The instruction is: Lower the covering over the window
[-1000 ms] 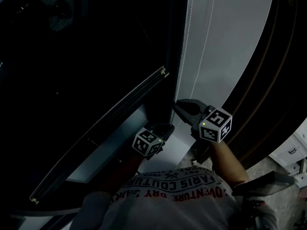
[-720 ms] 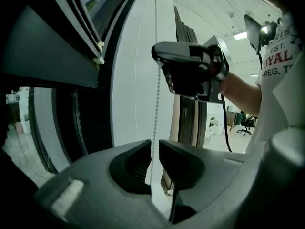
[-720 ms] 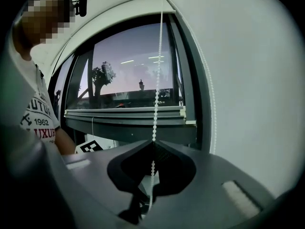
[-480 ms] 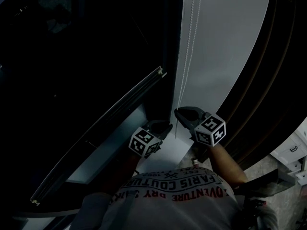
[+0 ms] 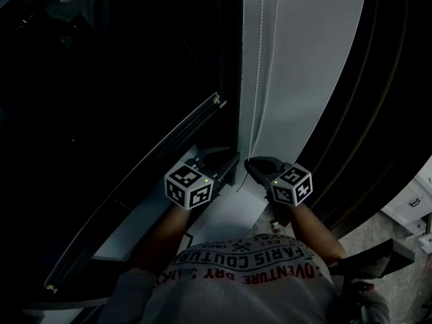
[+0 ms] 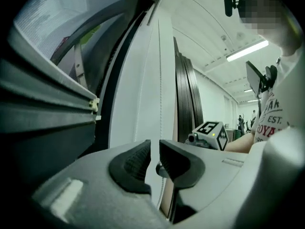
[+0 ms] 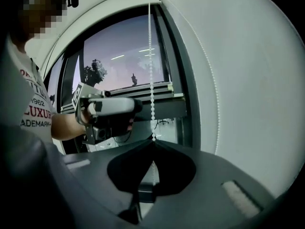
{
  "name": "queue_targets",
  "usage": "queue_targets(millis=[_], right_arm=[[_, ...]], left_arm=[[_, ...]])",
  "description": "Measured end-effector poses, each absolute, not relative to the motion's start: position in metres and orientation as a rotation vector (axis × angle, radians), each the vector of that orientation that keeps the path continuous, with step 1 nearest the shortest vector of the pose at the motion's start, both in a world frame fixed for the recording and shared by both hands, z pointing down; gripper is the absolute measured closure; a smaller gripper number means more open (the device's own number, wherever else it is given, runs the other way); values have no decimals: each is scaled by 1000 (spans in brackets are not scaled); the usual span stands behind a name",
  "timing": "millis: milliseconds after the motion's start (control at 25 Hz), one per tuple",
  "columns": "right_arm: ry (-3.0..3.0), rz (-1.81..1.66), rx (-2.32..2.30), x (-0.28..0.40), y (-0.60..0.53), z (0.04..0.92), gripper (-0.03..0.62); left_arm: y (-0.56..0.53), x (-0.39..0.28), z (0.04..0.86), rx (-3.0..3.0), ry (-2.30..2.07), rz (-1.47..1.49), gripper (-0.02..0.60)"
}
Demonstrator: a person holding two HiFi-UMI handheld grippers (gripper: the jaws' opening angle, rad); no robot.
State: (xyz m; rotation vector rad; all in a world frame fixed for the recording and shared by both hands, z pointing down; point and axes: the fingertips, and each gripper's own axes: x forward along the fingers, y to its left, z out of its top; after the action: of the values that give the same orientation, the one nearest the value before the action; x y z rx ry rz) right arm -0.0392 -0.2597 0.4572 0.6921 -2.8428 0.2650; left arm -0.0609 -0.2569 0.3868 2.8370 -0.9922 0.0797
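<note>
One grip on the white beaded pull cord (image 7: 151, 70), right gripper (image 7: 153, 146) pinched onto it, left gripper (image 6: 155, 149) just parting, empty; risks beads slipping under a jerk.

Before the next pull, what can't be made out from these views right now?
- Blind: top and roller cut off by the head view's upper edge.
- Bead chain below the right gripper, which is shut on it: mostly covered by the gripper's own body in the right gripper view.
- Window glass: nearly black in the head view, no detail.
</note>
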Motion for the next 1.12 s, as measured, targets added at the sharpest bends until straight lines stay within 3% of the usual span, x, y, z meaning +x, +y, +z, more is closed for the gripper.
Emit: queue_targets(millis=[360,960,1040,1080,1120], right_arm=[[-2780,258,622,-47,-244,481,594],[-2792,286,565,-61,-227,500,594],[-2796,289,560,-63,-224,498,594],[-2798,294,564,-62,-224,498,594],[-2799,296,568,-61,-225,498,594]], left_arm=[[-266,-46,304,2959,-977,-74,505],[-263,-33,269,2998,-942,-94,492],[-263,-34,267,2991,-959,-99,501],[-263,-35,265,2983,-969,-105,562],[-263,-35,265,2976,-971,-110,563]])
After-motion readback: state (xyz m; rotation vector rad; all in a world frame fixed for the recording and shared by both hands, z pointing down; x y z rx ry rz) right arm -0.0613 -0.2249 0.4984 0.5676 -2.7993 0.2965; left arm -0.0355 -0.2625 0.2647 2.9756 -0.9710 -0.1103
